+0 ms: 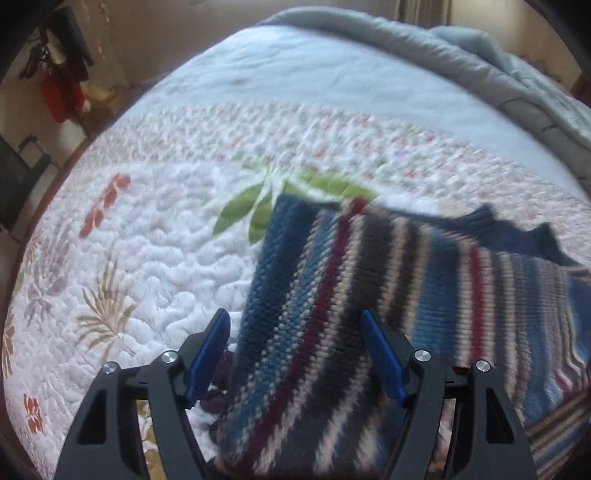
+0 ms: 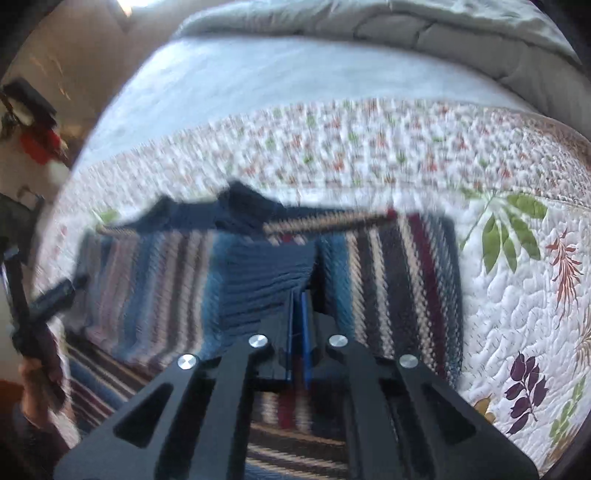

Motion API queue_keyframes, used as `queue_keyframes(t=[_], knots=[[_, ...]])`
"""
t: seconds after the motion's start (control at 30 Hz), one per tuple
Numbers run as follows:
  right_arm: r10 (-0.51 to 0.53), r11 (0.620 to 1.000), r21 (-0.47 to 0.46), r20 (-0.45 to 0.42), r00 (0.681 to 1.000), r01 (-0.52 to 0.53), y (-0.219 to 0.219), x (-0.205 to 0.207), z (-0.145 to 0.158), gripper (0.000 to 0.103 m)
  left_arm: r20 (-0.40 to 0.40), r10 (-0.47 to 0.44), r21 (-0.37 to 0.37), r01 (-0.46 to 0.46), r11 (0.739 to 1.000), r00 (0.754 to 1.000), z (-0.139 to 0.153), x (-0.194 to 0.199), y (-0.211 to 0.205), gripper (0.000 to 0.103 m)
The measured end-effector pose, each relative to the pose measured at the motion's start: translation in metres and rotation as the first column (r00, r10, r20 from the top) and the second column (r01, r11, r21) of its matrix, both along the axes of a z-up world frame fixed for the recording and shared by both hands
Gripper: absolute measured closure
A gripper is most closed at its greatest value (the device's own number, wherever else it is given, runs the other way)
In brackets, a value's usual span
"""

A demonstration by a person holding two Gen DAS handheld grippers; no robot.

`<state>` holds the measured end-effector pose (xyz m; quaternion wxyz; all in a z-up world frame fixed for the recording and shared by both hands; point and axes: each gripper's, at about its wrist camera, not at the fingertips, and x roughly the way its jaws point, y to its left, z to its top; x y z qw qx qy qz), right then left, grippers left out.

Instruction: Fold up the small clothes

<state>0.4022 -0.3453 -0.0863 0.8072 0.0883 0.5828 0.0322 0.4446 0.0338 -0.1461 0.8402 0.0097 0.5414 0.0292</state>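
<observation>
i'm working over a bed (image 1: 303, 85) covered in pale blue, and across it lies a white quilt (image 1: 155, 258) stitched with leaves in green, rust, tan and purple. a striped knit sweater (image 1: 332, 295) in blue, dark red, cream and black lies flat on the quilt. a grey-blue comforter (image 2: 424, 33) sits bunched along the far side of the bed.
</observation>
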Motion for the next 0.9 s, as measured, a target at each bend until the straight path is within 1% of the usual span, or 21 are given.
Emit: queue_keyframes(t=[0.03,0.1,0.17,0.23,0.33,0.4,0.43,0.47,0.5,0.53,0.57,0.6,0.63,0.67,0.73,0.77,0.8,0.87,0.9], knots=[[0.003,1.000,-0.030,-0.012,1.000,-0.003,-0.001,0.001,-0.005,0.089,-0.011,0.014,-0.041,-0.014,0.999,1.000,-0.003,0.002,0.003,0.029],[-0.014,1.000,-0.005,-0.012,1.000,0.014,-0.006,0.001,-0.007,0.060,-0.009,0.028,-0.062,-0.029,0.998,1.000,-0.003,0.004,0.006,0.029],[-0.038,0.998,0.039,-0.014,0.999,0.039,-0.015,0.008,-0.009,0.058,-0.003,0.012,-0.058,-0.012,0.998,1.000,-0.001,0.009,0.004,0.029],[-0.042,0.997,0.063,-0.039,0.998,0.044,-0.019,0.019,-0.015,0.057,-0.001,-0.008,-0.042,0.008,0.999,1.000,0.001,0.015,-0.002,0.029],[-0.031,0.997,0.061,-0.083,0.996,0.036,-0.013,0.034,-0.028,0.057,-0.040,-0.024,-0.039,0.022,0.999,0.999,-0.003,0.024,-0.006,0.029],[-0.010,0.997,0.074,-0.109,0.994,0.018,-0.007,0.041,-0.036,0.053,-0.055,-0.025,-0.031,0.024,0.999,0.998,-0.005,0.029,-0.009,0.029],[-0.005,0.997,0.080,-0.111,0.994,0.014,-0.005,0.044,-0.038,0.053,-0.057,-0.031,-0.029,0.029,0.999,0.998,-0.005,0.028,-0.010,0.029],[0.009,0.996,0.093,-0.108,0.994,0.001,-0.001,0.045,-0.039,0.058,-0.059,-0.043,-0.025,0.041,0.999,0.997,-0.006,0.027,-0.011,0.029],[0.022,0.995,0.103,-0.105,0.994,-0.011,0.003,0.047,-0.040,0.071,-0.061,-0.060,-0.012,0.059,0.998,0.996,-0.007,0.026,-0.014,0.028],[0.035,0.994,0.104,-0.102,0.994,-0.025,0.007,0.049,-0.040,0.073,-0.063,-0.070,0.009,0.071,0.997,0.996,-0.009,0.025,-0.017,0.028],[0.052,0.996,0.079,-0.087,0.995,-0.045,0.012,0.049,-0.037,0.087,-0.066,-0.078,0.023,0.079,0.997,0.995,-0.011,0.025,-0.018,0.025],[0.070,0.994,0.084,-0.068,0.995,-0.065,0.015,0.049,-0.033,0.090,-0.068,-0.078,0.028,0.080,0.996,0.995,-0.013,0.026,-0.018,0.023],[0.073,0.993,0.091,-0.050,0.996,-0.068,0.015,0.049,-0.029,0.091,-0.070,-0.071,0.019,0.072,0.997,0.995,-0.014,0.027,-0.016,0.023],[0.069,0.993,0.091,-0.009,0.998,-0.068,0.013,0.047,-0.020,0.091,-0.078,-0.050,-0.014,0.049,0.999,0.996,-0.015,0.028,-0.010,0.021],[0.061,0.995,0.074,0.043,0.997,-0.064,0.010,0.044,-0.009,0.092,-0.089,-0.013,-0.071,0.007,0.997,0.996,-0.019,0.030,0.000,0.019],[0.045,0.998,0.039,0.039,0.998,-0.046,0.008,0.043,-0.009,0.092,-0.091,-0.008,-0.083,0.001,0.997,0.996,-0.022,0.030,0.002,0.017],[0.028,0.999,0.015,0.019,0.999,-0.028,0.005,0.043,-0.013,0.092,-0.086,-0.012,-0.078,0.005,0.997,0.996,-0.023,0.029,0.002,0.017],[0.008,1.000,-0.023,-0.047,0.999,-0.009,0.001,0.042,-0.033,0.093,-0.077,-0.027,-0.039,0.024,0.999,0.997,-0.026,0.027,-0.003,0.016],[0.010,0.999,-0.032,-0.055,0.998,-0.011,0.002,0.042,-0.041,0.092,-0.078,-0.025,-0.032,0.023,0.999,0.997,-0.026,0.027,-0.004,0.016]])
